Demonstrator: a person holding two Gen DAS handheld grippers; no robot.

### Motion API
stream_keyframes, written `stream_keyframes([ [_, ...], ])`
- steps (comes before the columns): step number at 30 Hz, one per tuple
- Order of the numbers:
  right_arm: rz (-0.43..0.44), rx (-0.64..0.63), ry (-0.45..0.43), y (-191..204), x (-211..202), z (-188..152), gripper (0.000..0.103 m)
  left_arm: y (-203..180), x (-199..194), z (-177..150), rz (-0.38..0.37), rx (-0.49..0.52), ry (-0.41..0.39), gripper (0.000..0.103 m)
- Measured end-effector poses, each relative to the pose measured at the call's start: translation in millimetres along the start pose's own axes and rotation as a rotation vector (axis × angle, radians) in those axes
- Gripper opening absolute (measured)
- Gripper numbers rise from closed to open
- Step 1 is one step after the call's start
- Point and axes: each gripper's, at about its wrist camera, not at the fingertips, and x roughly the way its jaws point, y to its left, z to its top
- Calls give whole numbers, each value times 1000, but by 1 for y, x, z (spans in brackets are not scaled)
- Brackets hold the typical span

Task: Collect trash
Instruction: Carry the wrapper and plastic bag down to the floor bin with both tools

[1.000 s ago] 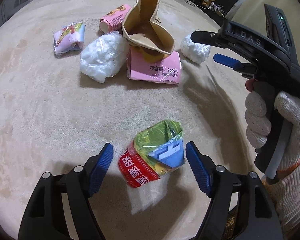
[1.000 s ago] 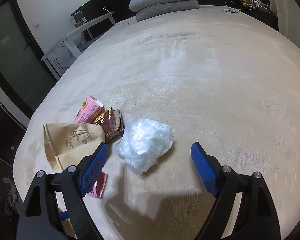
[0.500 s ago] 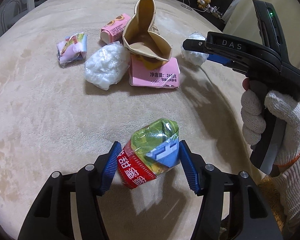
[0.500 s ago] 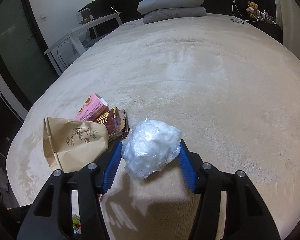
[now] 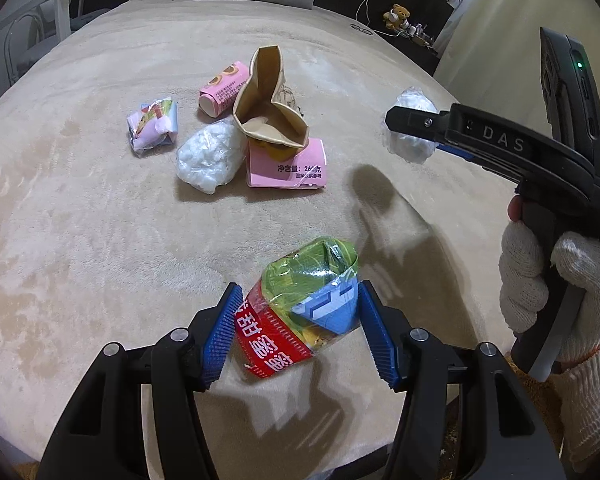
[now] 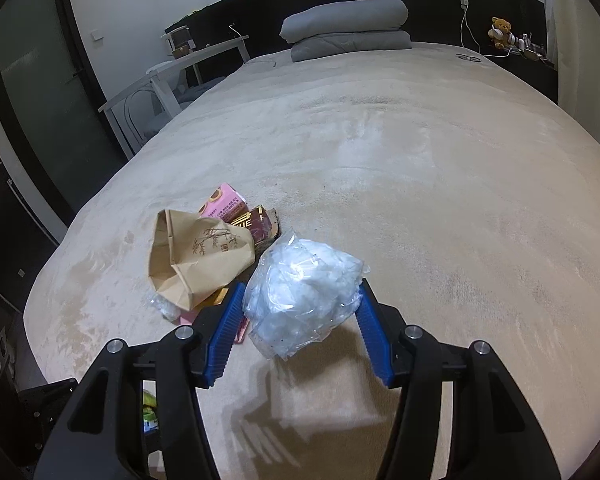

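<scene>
1. My left claw [image 5: 296, 328] is clamped on a green-and-red snack wrapper [image 5: 304, 304]; both blue pads press its sides. Its shadow falls on the bed [image 5: 100, 240] beneath, so it looks lifted clear of the blanket.
2. My right claw [image 6: 300, 320] grips a clear plastic bag [image 6: 300, 292] stuffed with white wadding, pads tight on both sides. The bag hangs above its own shadow on the bed.
3. Both claws have just been closing, each with its piece between the pads.
4. From the left camera, my right claw and its bag sit to the right of the paper bag [image 5: 272, 108], well apart from it. A white-gloved hand [image 5: 556, 292] holds the handle.
5. The paper bag stands open on the middle of the bed, the landmark for the remaining trash.
6. Touching its front: a pink packet [image 5: 288, 164], partly beneath it.
7. Just left of it: a second white wad bag [image 5: 208, 156].
8. Behind it, on the left: a pink carton [image 5: 222, 88].
9. Further left: a small pastel wrapper [image 5: 152, 126].
10. Far behind the paper bag, at the head of the bed: a folded grey quilt [image 6: 348, 28].
</scene>
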Motion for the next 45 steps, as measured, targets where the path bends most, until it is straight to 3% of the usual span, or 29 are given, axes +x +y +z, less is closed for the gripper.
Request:
stream_keyframes([
  [14, 10, -36, -12, 32, -82, -56, 56, -13, -61, -31, -15, 16, -62, 58],
  [31, 41, -60, -19, 67, -171, -145, 56, -39, -124, -94, -24, 44, -124, 58],
  [38, 49, -71, -2, 78, -189, -176, 56, -42, -131, -122, -22, 44, -112, 58],
  [45, 66, -62, 53, 81, -181, -207, 56, -37, -124, -142, -25, 36, -71, 58],
])
